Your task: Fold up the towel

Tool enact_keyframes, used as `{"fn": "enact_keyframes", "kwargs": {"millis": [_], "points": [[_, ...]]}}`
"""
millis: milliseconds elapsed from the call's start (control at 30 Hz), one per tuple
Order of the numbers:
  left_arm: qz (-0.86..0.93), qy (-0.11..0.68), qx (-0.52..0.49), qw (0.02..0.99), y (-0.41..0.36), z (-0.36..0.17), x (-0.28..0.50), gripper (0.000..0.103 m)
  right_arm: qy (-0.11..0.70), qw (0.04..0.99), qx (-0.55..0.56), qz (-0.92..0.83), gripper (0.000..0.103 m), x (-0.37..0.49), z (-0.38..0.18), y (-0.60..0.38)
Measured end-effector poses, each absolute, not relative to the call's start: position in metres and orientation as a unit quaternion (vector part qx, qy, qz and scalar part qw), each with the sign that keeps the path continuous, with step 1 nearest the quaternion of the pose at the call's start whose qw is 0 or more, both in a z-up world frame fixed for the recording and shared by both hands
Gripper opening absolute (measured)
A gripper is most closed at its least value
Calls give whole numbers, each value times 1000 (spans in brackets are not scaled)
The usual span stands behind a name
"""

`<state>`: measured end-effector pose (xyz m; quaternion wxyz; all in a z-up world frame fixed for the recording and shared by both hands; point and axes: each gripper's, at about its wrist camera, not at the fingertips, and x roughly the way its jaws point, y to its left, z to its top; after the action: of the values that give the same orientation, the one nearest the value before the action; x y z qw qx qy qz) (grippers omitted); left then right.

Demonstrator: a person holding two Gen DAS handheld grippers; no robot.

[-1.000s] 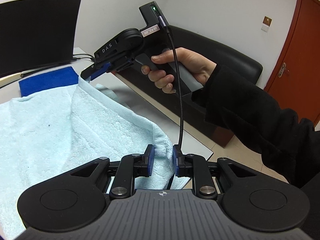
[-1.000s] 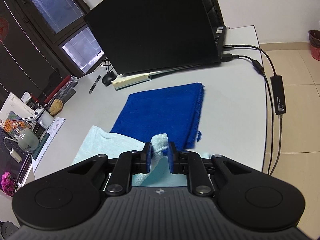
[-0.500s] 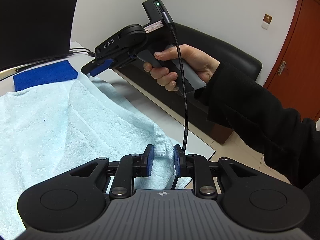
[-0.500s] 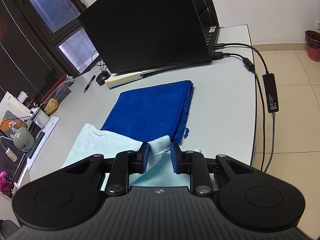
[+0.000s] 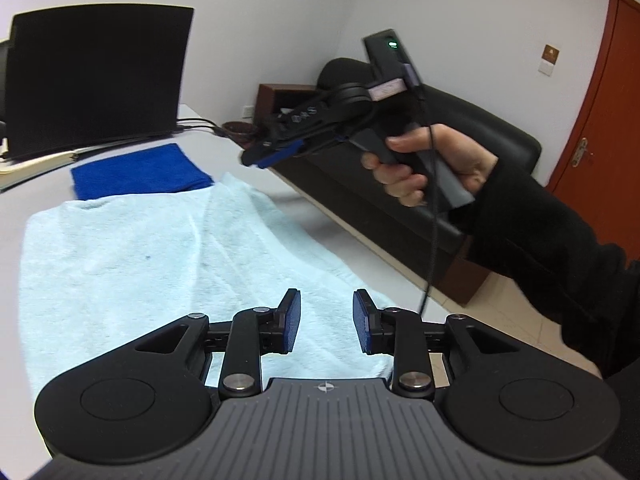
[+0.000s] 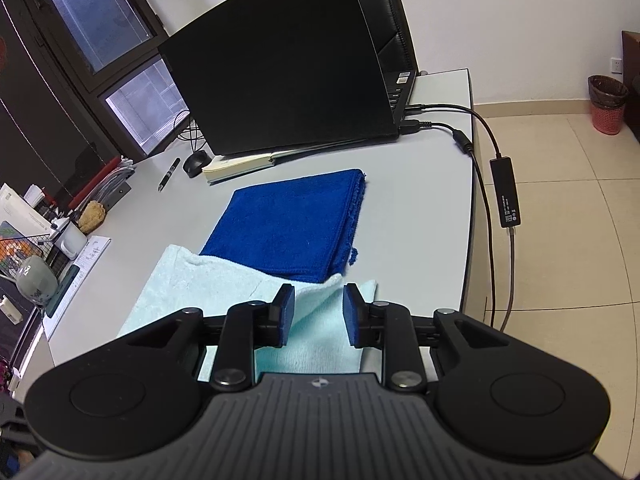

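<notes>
A light blue towel (image 5: 160,256) lies spread flat on the white desk (image 5: 24,200); it also shows in the right wrist view (image 6: 208,284). My left gripper (image 5: 326,320) is open and empty just above the towel's near edge. My right gripper (image 6: 318,314) is open and empty above the towel's far corner. In the left wrist view, the right gripper (image 5: 276,154) hangs in the air above the towel's far right corner, held by a hand in a black sleeve.
A folded dark blue towel (image 6: 292,224) lies beyond the light one. Behind it stand an open laptop (image 6: 288,76) on a notebook, a mouse and a pen. Cables with an adapter (image 6: 506,192) hang over the desk's right edge. A black sofa (image 5: 440,152) stands beside the desk.
Both grippers have opened and let go of the towel's corners. The towel has dropped and now lies flat. Both grippers have lifted and drawn back a little.
</notes>
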<state>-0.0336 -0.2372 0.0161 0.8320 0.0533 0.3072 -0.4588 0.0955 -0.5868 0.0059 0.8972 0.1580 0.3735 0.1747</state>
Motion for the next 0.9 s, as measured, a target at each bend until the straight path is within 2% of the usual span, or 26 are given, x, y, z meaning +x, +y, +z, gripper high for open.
{"fn": "enact_keyframes", "kwargs": {"millis": [667, 900], "points": [[-404, 297, 88, 861, -204, 14, -12, 32, 389, 893, 151, 167, 27, -5, 3, -559], [-382, 286, 104, 873, -192, 11, -5, 38, 396, 887, 168, 169, 27, -27, -6, -551]]}}
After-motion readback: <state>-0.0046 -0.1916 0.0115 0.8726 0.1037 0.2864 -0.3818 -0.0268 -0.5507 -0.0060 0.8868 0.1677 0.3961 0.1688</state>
